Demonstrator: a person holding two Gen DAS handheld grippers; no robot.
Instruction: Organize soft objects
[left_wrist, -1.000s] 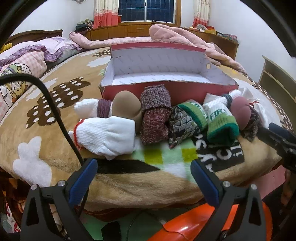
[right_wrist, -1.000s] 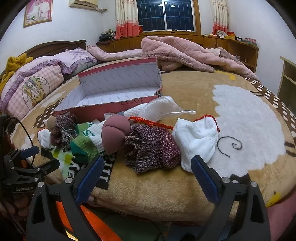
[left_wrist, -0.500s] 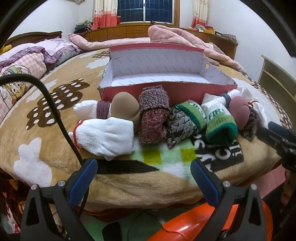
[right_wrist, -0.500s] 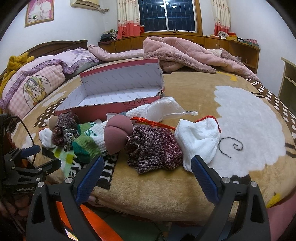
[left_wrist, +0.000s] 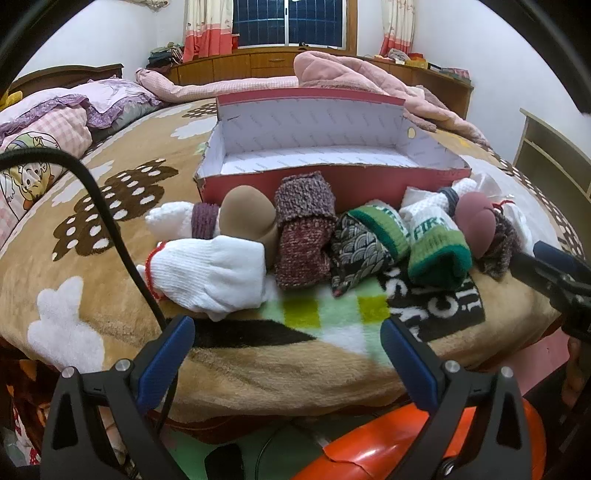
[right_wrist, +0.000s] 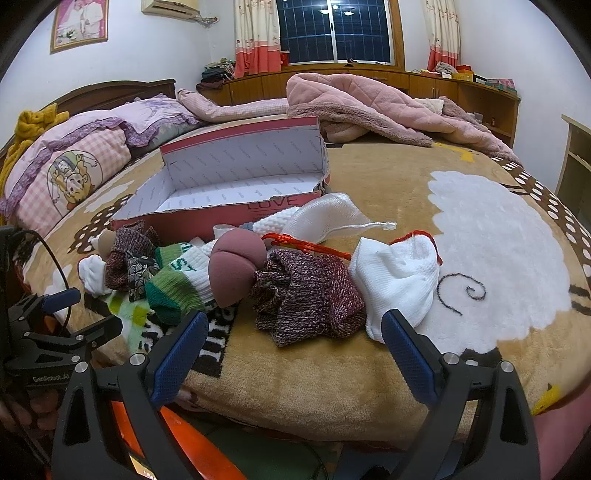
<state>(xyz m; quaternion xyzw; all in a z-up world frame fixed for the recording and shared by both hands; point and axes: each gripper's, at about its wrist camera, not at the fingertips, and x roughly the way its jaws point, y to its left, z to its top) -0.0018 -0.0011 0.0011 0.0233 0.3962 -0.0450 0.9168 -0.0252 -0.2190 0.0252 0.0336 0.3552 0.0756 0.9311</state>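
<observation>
Left wrist view, socks (left_wrist: 303, 240) unmoved before box (left_wrist: 332, 181), grippers still wide

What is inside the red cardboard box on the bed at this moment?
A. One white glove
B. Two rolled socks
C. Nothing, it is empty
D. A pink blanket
C: in both views the red box shows only its bare white lining, while the socks and gloves, such as the white glove, lie on the blanket in front of it.
</observation>
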